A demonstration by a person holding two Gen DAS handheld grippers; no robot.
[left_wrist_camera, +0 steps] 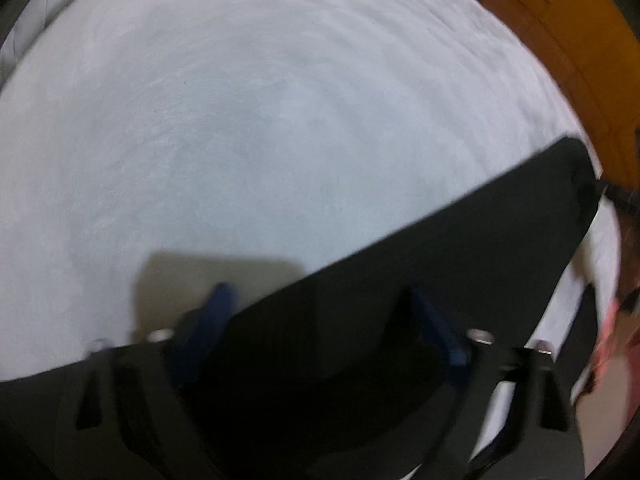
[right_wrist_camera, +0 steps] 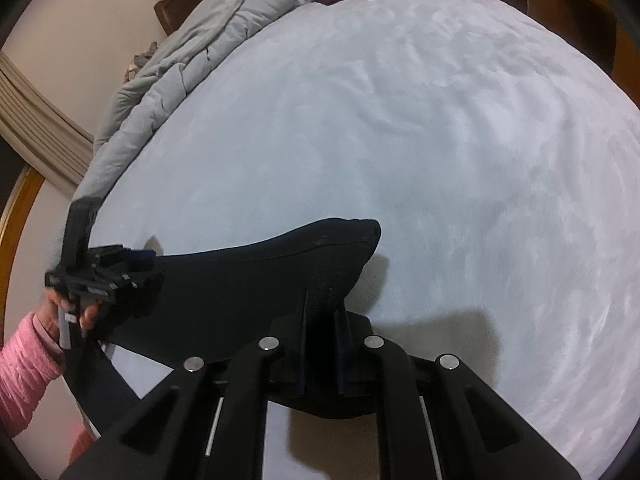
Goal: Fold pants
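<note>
Black pants (right_wrist_camera: 240, 280) in narrow right gripper (right_wrist_camera: 320, 320) jaws; left gripper (left_wrist_camera: 324, 312) jaws wide.

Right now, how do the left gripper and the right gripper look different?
The left gripper has its jaws spread wide over the edge of the black pants; the right gripper has its jaws squeezed shut on the pants. The left gripper's view is blurry; the right gripper's is sharp. Both are above the white bed.
</note>
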